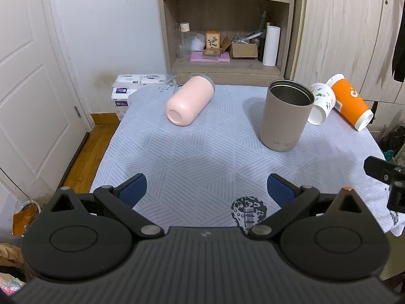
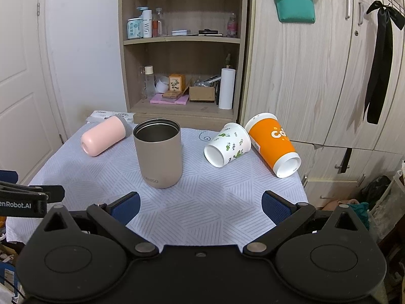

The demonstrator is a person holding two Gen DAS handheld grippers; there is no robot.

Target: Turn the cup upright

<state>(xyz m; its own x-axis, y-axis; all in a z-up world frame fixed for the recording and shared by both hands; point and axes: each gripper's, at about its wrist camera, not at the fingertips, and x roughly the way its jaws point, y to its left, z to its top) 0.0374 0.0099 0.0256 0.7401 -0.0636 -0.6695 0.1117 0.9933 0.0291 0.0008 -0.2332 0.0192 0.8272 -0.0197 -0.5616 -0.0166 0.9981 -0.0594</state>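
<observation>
Left wrist view: ahead of the spread, empty left gripper, well apart across the patterned cloth, stands the taupe tumbler, upright already, ahead and right. Lying ahead and slightly left, the pink cup, on its side, long axis running away and rightward, closed base toward the fingers. Farther right, tipped over and touching each other, the orange cup and the smaller white leaf-print cup. Right wrist view: right gripper likewise spread wide, holding nothing, nearer those two paper cups; pink cup probably nearer the left.
</observation>
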